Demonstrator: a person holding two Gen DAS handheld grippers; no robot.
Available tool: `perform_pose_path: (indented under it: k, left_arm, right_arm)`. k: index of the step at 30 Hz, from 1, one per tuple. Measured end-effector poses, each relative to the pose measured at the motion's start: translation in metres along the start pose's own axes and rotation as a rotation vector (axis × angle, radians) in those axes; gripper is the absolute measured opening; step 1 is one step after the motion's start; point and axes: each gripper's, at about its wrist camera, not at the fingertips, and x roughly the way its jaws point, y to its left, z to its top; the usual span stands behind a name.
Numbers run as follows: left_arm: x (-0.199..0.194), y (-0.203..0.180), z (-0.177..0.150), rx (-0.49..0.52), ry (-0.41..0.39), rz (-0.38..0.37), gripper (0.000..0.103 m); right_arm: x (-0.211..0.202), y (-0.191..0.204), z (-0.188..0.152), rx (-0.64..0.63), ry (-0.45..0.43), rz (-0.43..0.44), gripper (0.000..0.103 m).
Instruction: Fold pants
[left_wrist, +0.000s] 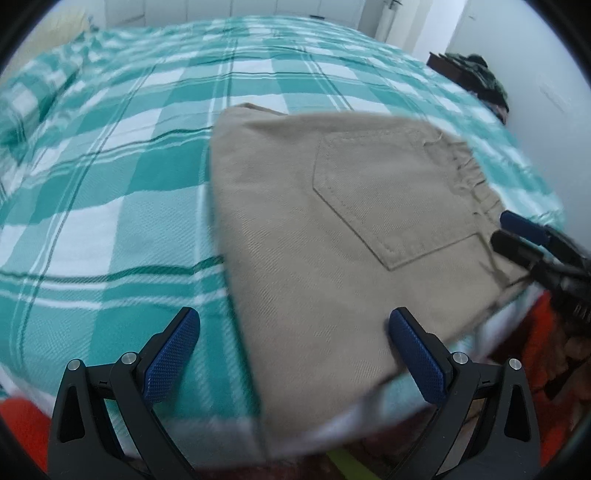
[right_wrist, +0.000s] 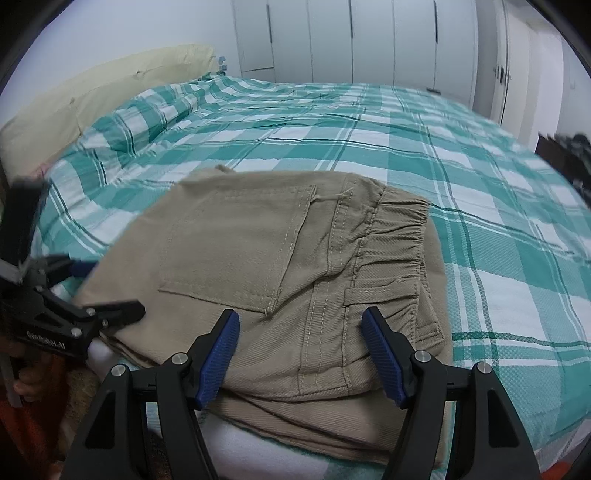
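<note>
We see a pair of tan pants folded into a compact, roughly square stack near the front edge of a bed. A stitched back pocket faces up, and the gathered elastic waistband lies along the stack's right side. Several folded layers show at the near edge.

The right gripper hangs just above the near edge of the stack, its jaws standing fairly wide apart with the blue pads on either side of the seam below the pocket — we see no pinch on the cloth. The left gripper sits at the stack's left corner, its jaws spread wide; one blue pad is over the bedspread and the other over the tan cloth, and neither grips anything. Each gripper shows at the edge of the other's view.

Beneath the pants lies a teal and white checked bedspread, rumpled toward the head of the bed. A pale yellow pillow rests at the far left. White wardrobe doors line the wall behind — a dark heap, too blurred to identify, sits beyond the bed's far right corner.
</note>
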Motion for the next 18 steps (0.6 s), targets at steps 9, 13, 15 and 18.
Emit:
perform_pose_path:
  k: [9,13,15,18]
  left_arm:
    - [-0.005,0.064,0.017,-0.282,0.038,-0.246,0.102]
    - [0.018,0.040,0.032,-0.180,0.097,-0.219,0.101]
    - [0.032,0.034,0.038,-0.181,0.134,-0.216,0.101]
    - [0.041,0.031,0.043,-0.180,0.149,-0.203,0.101]
  right_arm:
    - [-0.023,-0.135,0.017,0.559,0.012,0.191,0.069]
    - [0.000,-0.159,0.014,0.596,0.118,0.275,0.069]
    - [0.014,-0.158,0.017,0.559,0.185,0.300,0.069]
    - [0.035,-0.161,0.016,0.554,0.258,0.303,0.069]
